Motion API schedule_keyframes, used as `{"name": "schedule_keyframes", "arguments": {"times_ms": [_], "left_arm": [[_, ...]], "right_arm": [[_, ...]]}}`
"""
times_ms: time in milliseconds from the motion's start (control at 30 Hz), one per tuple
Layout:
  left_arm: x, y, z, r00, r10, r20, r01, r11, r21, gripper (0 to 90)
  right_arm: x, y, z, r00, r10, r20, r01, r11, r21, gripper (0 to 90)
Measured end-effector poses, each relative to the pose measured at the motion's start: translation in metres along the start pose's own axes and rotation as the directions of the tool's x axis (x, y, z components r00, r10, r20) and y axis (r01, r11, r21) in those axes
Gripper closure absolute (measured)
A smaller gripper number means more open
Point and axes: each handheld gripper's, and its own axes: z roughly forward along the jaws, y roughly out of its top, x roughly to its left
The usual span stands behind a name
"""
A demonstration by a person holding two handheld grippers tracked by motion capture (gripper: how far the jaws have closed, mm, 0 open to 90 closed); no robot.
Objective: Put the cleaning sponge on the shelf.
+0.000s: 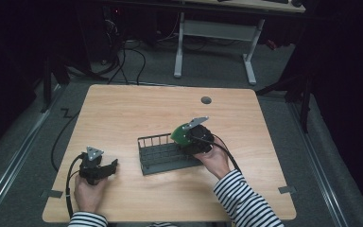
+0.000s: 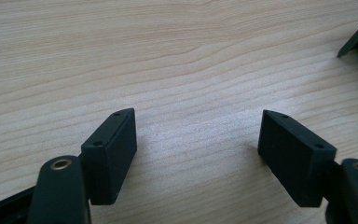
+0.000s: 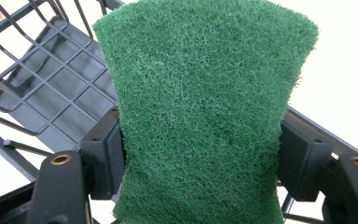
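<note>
Over on the left, the left gripper (image 1: 105,169) rests low on the wooden table (image 1: 123,113), its jaws spread wide with nothing but bare wood between them. To its right sits the black wire basket (image 1: 163,155). Over the basket's right end, the right gripper (image 3: 200,154) pinches a green scouring pad (image 3: 200,107) between its jaws, squeezing its sides inward.
</note>
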Motion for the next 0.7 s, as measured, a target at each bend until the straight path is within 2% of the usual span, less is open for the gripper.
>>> {"name": "schedule_keyframes", "arguments": {"times_ms": [333,500,633,700], "left_arm": [[0.0,0.0,0.0,1.0,0.0,0.0,0.0,1.0,0.0,28.5],[0.0,0.0,0.0,1.0,-0.002,0.0,0.002,1.0,-0.002,28.5],[0.0,0.0,0.0,1.0,-0.002,0.0,0.002,1.0,-0.001,28.5],[0.0,0.0,0.0,1.0,-0.002,0.0,0.002,1.0,-0.001,28.5]], "right_arm": [[-0.001,0.0,-0.006,0.9999,0.011,0.001,-0.011,0.999,-0.03,22.4],[-0.002,-0.002,-0.013,0.9997,0.019,-0.012,-0.02,0.998,-0.056,22.5],[-0.003,-0.003,-0.02,0.9998,0.019,0.0,-0.019,0.997,-0.074,23.5],[-0.005,-0.006,-0.024,0.9992,0.037,-0.01,-0.038,0.995,-0.094,24.0]]}}
